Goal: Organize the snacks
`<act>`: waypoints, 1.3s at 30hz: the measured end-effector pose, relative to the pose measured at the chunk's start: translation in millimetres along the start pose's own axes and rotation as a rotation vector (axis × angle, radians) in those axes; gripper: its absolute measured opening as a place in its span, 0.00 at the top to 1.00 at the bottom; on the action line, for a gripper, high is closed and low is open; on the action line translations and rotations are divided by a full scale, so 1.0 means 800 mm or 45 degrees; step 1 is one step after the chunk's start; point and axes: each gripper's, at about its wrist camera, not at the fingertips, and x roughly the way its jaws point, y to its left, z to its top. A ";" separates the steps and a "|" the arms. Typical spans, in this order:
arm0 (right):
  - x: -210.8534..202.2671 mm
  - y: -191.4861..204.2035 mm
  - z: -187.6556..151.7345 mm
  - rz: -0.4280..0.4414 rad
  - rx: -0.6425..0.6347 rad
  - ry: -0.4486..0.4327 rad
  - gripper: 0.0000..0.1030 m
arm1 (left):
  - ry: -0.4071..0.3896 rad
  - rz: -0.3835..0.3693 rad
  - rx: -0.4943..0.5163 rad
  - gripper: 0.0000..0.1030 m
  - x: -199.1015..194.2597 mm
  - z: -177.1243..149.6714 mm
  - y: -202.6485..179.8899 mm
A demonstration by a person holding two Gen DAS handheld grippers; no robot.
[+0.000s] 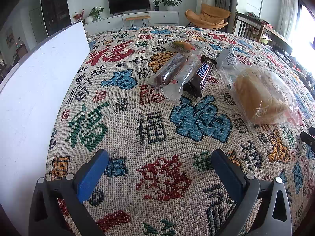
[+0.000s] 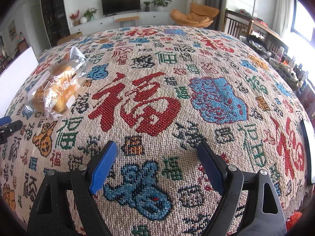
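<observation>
In the left wrist view, a Snickers bar [image 1: 202, 72], a clear-wrapped chocolate roll [image 1: 169, 68], a white-wrapped bar [image 1: 183, 76], a yellow-orange snack [image 1: 182, 45], a grey packet [image 1: 228, 56] and a bagged bread [image 1: 259, 96] lie on the patterned tablecloth [image 1: 149, 129]. My left gripper [image 1: 159, 155] is open and empty, well short of them. My right gripper [image 2: 157, 147] is open and empty over bare cloth; the bagged bread [image 2: 57, 86] and grey packet [image 2: 76, 54] lie far to its left.
A white tray or box [image 1: 35, 102] stands along the table's left side; its corner shows in the right wrist view [image 2: 19, 68]. A white item [image 2: 308, 149] sits at the right table edge. Chairs and a cluttered side table [image 2: 256, 31] stand beyond.
</observation>
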 end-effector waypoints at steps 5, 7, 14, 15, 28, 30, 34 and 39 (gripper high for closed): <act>0.000 0.000 0.000 0.000 0.000 0.000 0.17 | 0.000 0.000 0.000 0.00 0.000 0.000 0.000; 0.000 0.000 0.000 0.000 0.000 0.000 0.17 | 0.000 0.000 0.000 0.00 0.000 0.000 0.000; 0.000 0.000 0.000 0.000 0.000 0.000 0.17 | 0.000 0.000 0.000 0.00 0.000 0.000 0.000; 0.000 0.000 0.000 0.000 0.000 0.000 0.17 | 0.001 0.000 0.000 0.00 0.000 0.000 0.000; 0.000 0.000 0.000 0.000 0.000 0.000 0.17 | 0.001 0.000 0.000 0.00 0.000 0.000 0.001; 0.000 0.000 0.000 0.000 0.000 0.000 0.17 | 0.001 0.000 0.000 0.00 -0.001 -0.001 0.001; 0.000 0.000 0.000 0.000 -0.001 0.000 0.17 | 0.002 -0.004 -0.001 0.00 0.000 0.000 0.000; 0.000 0.000 0.000 0.004 0.000 0.000 0.16 | 0.007 -0.071 0.085 0.00 -0.002 -0.003 0.006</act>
